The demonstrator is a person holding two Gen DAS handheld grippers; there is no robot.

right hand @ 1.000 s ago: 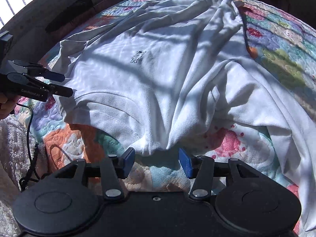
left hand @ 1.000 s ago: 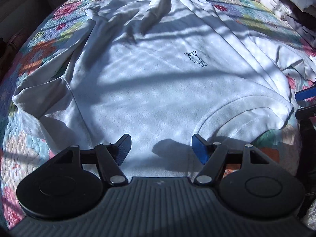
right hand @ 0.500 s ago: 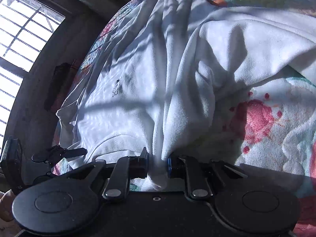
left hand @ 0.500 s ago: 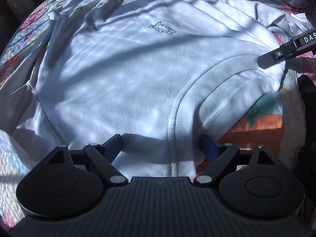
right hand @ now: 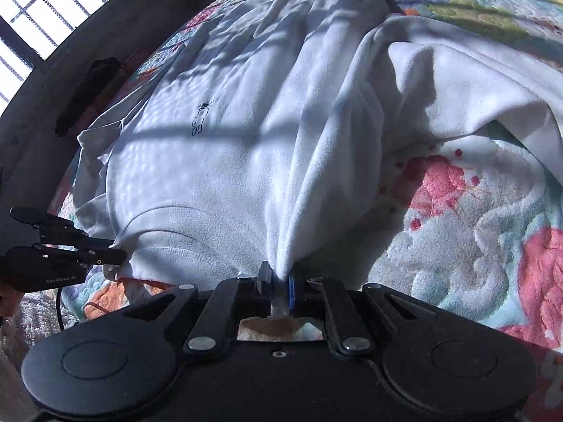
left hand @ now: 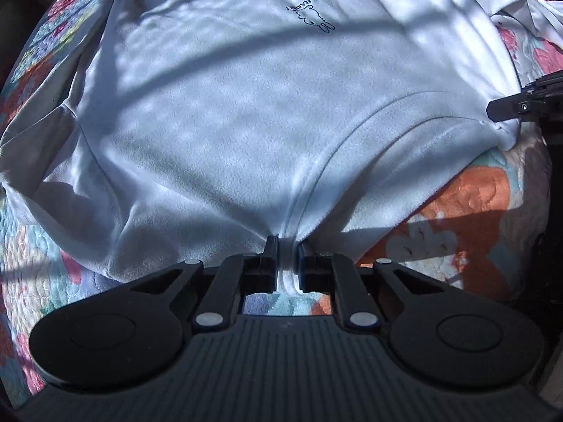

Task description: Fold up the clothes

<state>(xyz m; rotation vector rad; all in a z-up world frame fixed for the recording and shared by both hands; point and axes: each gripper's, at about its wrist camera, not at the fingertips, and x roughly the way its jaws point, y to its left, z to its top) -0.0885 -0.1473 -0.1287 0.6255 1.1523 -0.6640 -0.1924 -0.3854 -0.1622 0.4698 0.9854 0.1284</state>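
A white sweatshirt with a small dark chest print lies front up on a flowered quilt. My left gripper is shut on its shoulder at the left end of the neckline. My right gripper is shut on the other shoulder, where the cloth bunches into a ridge; the sweatshirt spreads away from it. Each gripper shows at the edge of the other's view: the right one at the collar's far end, the left one at the collar.
The quilt covers a bed. A barred window and a dark wall stand at the far left of the right wrist view. One sleeve lies spread to the left, the other is crumpled to the right.
Both grippers moved down to the shoulders and closed on the cloth. The left went from open to shut in the last half second; the right was shut half a second ago and holds.
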